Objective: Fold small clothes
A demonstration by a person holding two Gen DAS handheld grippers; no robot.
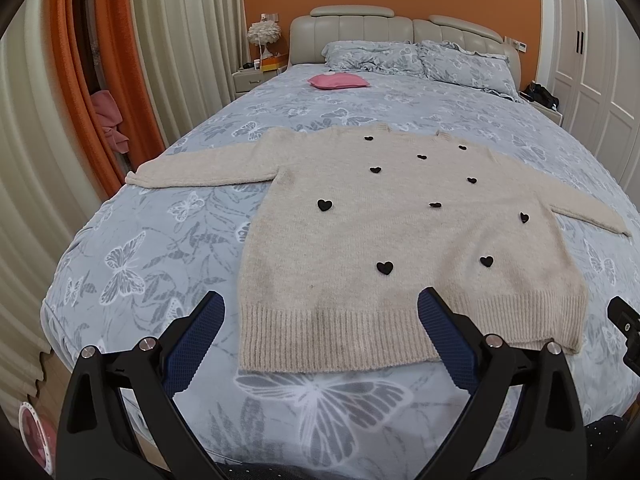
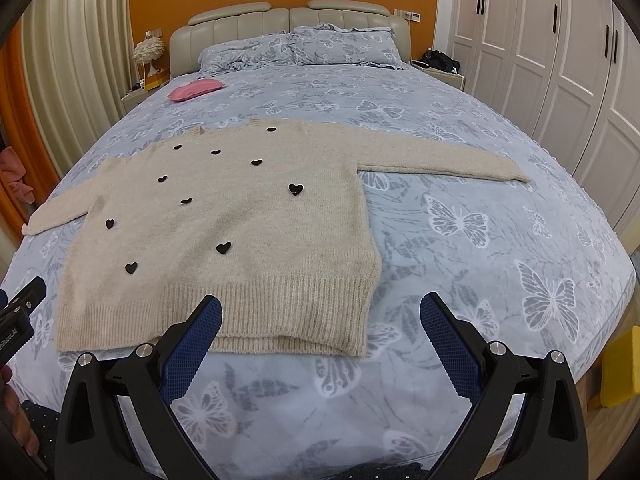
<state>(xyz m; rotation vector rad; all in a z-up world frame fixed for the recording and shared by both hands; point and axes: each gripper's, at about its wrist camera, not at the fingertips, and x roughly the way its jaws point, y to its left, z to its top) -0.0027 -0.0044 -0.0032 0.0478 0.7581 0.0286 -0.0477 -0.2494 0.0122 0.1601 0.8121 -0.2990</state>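
- Over the bed [image 1: 160, 240], from the left wrist: the left gripper [image 1: 320, 312] is hanging spread wide and empty above the hem of the sweater [image 1: 380, 232], which is lying flat, sleeves out.
- From the right wrist: the right gripper [image 2: 320, 312] is gaping too, near the sweater's [image 2: 224, 216] hem corner; best pinching both layers at each corner.

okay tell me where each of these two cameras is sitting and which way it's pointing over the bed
Left wrist: on the left gripper, at the bed's foot, facing the headboard over the sweater hem's left part; its open blue fingers frame the view.
Right wrist: on the right gripper, further right, facing likewise; open fingers span the hem's right corner.
Shared: the sweater, pink cushion, pillows; each glimpses the other gripper.
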